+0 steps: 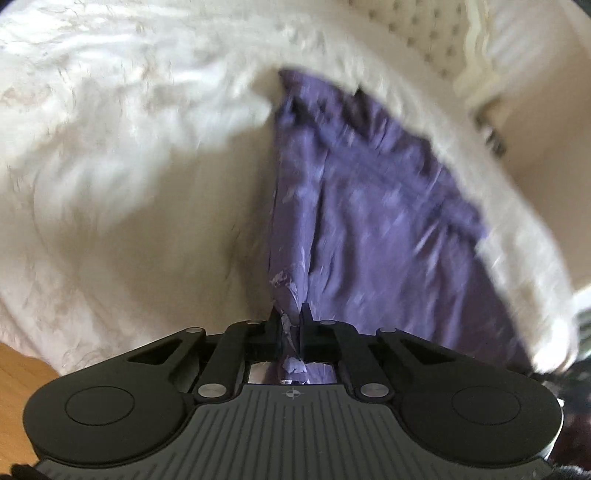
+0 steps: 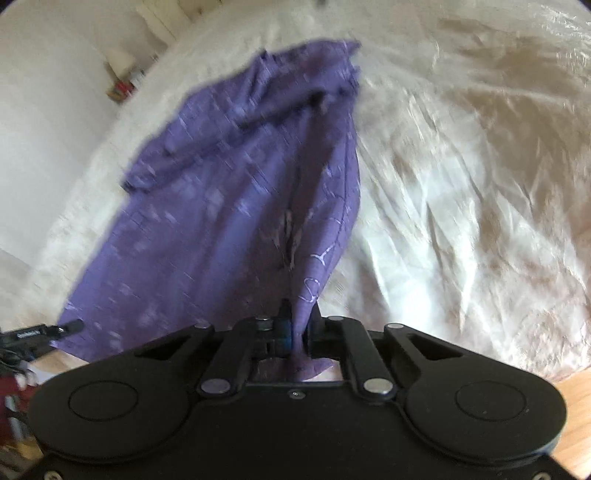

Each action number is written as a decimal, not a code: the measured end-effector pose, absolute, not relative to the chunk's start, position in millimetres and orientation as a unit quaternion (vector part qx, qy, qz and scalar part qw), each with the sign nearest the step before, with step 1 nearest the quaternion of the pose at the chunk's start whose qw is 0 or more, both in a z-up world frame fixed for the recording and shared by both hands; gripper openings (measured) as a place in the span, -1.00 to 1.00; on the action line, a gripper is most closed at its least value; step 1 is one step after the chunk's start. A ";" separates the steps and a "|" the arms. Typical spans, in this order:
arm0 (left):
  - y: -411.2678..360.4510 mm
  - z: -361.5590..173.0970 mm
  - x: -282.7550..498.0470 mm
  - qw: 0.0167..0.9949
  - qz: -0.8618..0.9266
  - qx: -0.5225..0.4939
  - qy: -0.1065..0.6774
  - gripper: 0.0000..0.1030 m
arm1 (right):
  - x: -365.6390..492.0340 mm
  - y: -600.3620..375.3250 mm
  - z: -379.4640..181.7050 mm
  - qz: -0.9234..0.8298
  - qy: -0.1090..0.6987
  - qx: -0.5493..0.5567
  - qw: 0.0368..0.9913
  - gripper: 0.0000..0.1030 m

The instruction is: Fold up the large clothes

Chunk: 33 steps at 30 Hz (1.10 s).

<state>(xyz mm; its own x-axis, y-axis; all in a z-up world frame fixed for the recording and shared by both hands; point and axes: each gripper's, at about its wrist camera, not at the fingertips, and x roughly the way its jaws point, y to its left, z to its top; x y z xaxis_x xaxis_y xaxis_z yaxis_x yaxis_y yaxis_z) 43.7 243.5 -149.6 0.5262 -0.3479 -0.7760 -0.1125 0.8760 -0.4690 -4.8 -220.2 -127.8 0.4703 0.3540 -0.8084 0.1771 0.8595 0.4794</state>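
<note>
A bed (image 1: 122, 206) carries everything here. It is covered with a white, crinkled bedspread (image 2: 461, 192) that has a faint pale pattern and many creases. On the bedspread lies a purple garment (image 2: 207, 206) with a thin light print, stretching from the near edge away toward the far side; its near end is lifted off the cover and bunched into folds, while the far part rests on the bed. In the left wrist view a cream tufted headboard (image 1: 417, 33) stands at the far right end. Wooden floor (image 2: 576, 410) shows beside the near edge of the bed.
</note>
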 end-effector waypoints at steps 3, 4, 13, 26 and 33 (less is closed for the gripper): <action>251.4 -123.2 55.2 0.844 -0.077 -0.275 0.453 -0.89 | 3.6 -233.0 -103.9 0.063 0.478 0.300 0.823 -0.75; 253.5 -117.1 59.5 0.846 -0.080 -0.283 0.445 -0.89 | 7.7 -236.9 -97.2 0.064 0.467 0.312 0.825 -0.75; 261.3 -72.9 139.7 0.859 -0.082 -0.340 0.373 -0.89 | 76.0 -265.2 -56.3 0.045 0.370 0.404 0.836 -0.74; 252.6 -86.6 302.1 0.864 -0.098 -0.346 0.353 -0.88 | 218.4 -269.9 -60.5 -0.021 0.328 0.400 0.856 -0.74; 253.7 -103.3 358.2 0.858 -0.092 -0.345 0.369 -0.88 | 271.4 -281.4 -80.6 -0.051 0.341 0.397 0.850 -0.74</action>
